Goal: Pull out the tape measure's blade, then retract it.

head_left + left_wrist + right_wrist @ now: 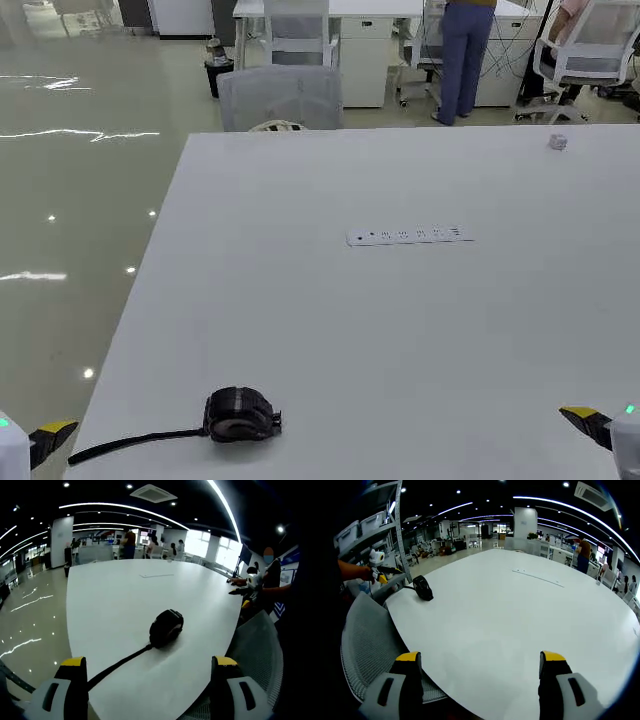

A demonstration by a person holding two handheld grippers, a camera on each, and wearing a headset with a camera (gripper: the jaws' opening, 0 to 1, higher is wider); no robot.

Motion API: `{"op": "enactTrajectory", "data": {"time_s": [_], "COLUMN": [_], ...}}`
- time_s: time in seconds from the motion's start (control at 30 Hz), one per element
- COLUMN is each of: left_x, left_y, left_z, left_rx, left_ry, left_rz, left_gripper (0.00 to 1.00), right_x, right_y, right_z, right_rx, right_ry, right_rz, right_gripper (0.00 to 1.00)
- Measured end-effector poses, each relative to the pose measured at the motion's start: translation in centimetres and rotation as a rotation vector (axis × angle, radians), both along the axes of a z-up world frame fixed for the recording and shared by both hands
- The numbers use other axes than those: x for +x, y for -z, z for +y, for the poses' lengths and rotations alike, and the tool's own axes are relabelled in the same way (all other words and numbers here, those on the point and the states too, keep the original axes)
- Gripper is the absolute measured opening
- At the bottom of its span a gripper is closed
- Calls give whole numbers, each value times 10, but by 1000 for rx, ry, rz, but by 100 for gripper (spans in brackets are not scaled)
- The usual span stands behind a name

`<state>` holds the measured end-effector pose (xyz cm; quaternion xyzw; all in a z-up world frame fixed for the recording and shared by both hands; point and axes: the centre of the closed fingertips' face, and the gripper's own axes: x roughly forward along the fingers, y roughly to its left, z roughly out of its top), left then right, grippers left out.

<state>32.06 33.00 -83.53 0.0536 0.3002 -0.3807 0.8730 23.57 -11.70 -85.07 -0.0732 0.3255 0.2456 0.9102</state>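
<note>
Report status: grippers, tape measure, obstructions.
Left gripper open, short of tape measure. Right gripper open, well aside. Tape measure on table, retracted, black strap trailing. Nothing between.

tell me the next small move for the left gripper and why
Probably ease the left gripper forward onto the tape measure. Its fingers stand open and the tape measure lies untouched straight ahead of the gap. The right gripper is open, far across the table.

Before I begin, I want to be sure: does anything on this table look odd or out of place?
Nothing is spilled or broken. Only the tape measure lies near the table corner, and its black strap reaches the edge, where it could snag.
</note>
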Motion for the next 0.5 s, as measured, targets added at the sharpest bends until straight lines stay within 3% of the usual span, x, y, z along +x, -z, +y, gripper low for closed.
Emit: {"op": "enactTrajectory", "data": {"time_s": [0.23,0.5], "left_x": [14,25], "left_y": [-7,-13], "left_z": [-25,-49], "left_rx": [64,122], "left_ry": [147,284], "left_rz": [-14,-26], "left_gripper": [99,99], "right_x": [18,36], "right_y": [-13,-22], "right_z": [24,37], "right_rx": [9,-1], "right_ry": [-110,-175], "right_rz": [-28,-53], "right_gripper": [100,100]}}
